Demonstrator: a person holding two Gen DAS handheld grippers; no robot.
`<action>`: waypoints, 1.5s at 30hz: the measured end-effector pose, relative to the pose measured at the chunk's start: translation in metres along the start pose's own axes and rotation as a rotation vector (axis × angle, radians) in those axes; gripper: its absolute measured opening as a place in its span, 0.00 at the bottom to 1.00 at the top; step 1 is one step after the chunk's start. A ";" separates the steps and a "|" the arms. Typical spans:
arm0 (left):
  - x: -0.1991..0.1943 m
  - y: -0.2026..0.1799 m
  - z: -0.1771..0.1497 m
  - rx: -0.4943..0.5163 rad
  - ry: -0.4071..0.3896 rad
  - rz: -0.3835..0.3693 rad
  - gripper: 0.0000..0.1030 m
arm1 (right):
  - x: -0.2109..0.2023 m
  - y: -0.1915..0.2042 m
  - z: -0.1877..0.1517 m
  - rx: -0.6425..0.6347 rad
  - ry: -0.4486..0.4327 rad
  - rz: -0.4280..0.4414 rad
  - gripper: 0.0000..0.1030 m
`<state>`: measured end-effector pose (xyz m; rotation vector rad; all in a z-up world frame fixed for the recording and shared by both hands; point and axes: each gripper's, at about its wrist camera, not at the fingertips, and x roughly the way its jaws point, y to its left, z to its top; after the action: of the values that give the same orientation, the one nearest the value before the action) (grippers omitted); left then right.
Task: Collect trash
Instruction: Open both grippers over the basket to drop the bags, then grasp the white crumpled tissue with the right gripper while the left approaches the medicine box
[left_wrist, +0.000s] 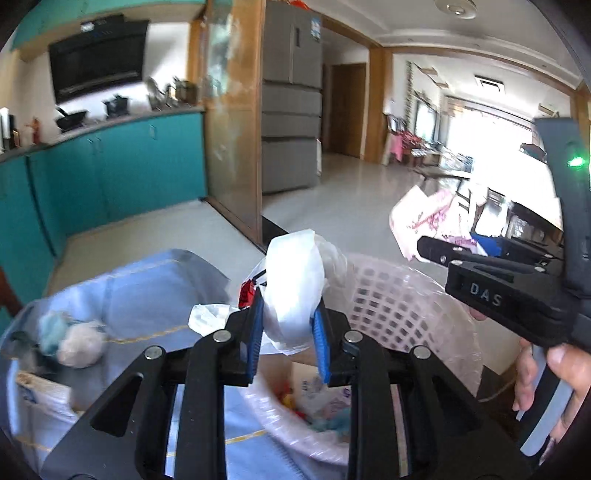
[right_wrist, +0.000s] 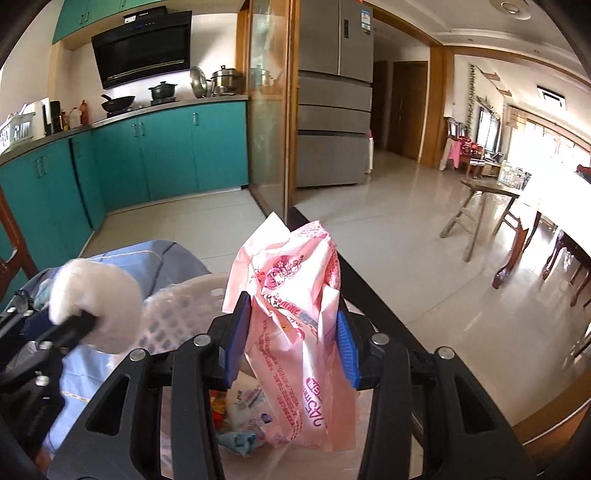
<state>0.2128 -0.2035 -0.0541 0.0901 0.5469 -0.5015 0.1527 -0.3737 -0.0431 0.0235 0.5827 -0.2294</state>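
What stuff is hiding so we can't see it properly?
- Trash inside the pink basket: left wrist view, mostly hidden by the left gripper and its white plastic wrap.
- Basket's bottom: right wrist view, covered by the pink printed bag in the right gripper.
- Balls on the blue cloth: blurred.

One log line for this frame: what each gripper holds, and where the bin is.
left gripper: shut on white wad | right gripper: shut on pink wrapper | lined bin: below both, trash inside | neither dropped yet
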 end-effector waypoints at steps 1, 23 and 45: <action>0.007 -0.003 -0.002 0.007 0.019 -0.009 0.27 | -0.001 0.001 -0.001 -0.002 0.001 -0.001 0.42; -0.029 0.046 -0.007 -0.042 -0.023 0.320 0.61 | -0.004 0.023 0.000 0.012 0.004 0.105 0.65; -0.107 0.214 -0.035 -0.301 0.007 0.628 0.70 | 0.044 0.202 0.009 -0.083 0.152 0.472 0.72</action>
<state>0.2199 0.0377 -0.0387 -0.0262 0.5620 0.1940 0.2377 -0.1867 -0.0682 0.0979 0.7201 0.2574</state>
